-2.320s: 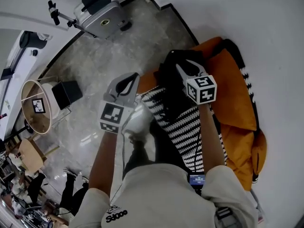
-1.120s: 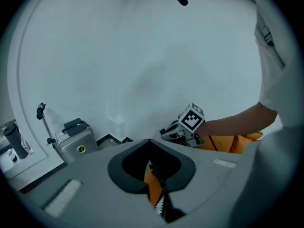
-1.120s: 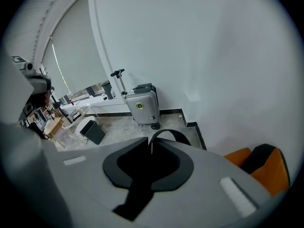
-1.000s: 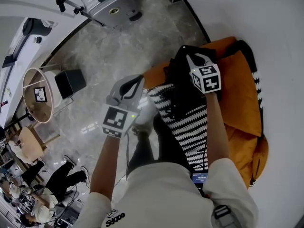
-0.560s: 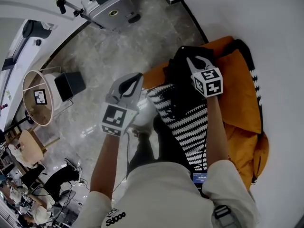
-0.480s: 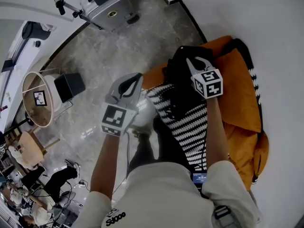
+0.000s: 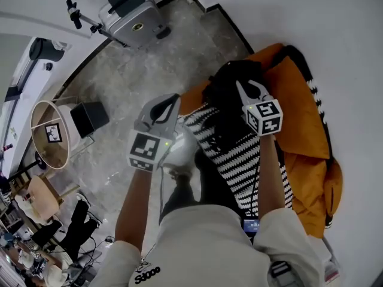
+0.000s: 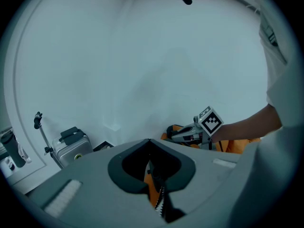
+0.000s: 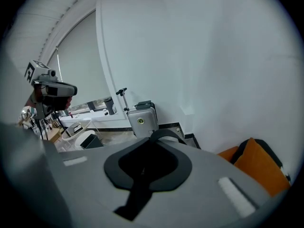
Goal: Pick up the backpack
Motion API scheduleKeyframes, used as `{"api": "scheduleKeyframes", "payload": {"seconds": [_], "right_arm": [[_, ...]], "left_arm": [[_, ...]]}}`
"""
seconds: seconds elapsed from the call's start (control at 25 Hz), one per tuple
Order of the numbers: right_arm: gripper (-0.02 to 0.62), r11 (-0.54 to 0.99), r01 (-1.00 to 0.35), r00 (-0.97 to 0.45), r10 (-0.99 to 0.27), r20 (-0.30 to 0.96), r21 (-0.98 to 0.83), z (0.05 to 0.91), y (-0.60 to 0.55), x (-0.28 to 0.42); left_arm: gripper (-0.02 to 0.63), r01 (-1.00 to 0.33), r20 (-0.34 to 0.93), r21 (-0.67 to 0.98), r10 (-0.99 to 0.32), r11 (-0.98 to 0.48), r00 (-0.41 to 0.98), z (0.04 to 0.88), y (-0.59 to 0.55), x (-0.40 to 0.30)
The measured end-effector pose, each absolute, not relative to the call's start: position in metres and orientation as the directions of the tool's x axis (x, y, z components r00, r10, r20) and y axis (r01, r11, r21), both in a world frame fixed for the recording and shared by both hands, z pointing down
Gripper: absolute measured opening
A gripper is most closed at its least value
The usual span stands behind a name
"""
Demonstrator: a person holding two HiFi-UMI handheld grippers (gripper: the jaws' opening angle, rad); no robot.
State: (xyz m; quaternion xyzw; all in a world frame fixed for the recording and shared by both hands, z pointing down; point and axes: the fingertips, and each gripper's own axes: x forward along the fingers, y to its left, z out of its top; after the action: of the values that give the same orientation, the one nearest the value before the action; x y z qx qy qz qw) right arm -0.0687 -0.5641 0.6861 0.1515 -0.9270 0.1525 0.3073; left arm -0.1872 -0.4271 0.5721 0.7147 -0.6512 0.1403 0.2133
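Right hand-held gripper (image 7: 240, 85) clamped on black top strap (image 9: 166, 133) of orange-and-black fabric backpack (image 7: 299, 124), which sits beside white wall (image 7: 335, 23). Left hand-held gripper (image 7: 170, 100): jaws together, empty.

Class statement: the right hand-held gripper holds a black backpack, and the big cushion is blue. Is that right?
No: the head view shows the cushion is orange, not blue. The right hand-held gripper does hold the black backpack.
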Motion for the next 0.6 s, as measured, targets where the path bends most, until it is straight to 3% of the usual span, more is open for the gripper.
{"api": "scheduleKeyframes", "payload": {"seconds": [0.6], "right_arm": [[0.005,0.857,-0.48,-0.767,-0.309,0.562,-0.184,0.631,-0.521,0.004]], "left_arm": [[0.01,-0.981,0.437,0.112,-0.879,-0.156,0.19,0.553,-0.402,-0.143]]}}
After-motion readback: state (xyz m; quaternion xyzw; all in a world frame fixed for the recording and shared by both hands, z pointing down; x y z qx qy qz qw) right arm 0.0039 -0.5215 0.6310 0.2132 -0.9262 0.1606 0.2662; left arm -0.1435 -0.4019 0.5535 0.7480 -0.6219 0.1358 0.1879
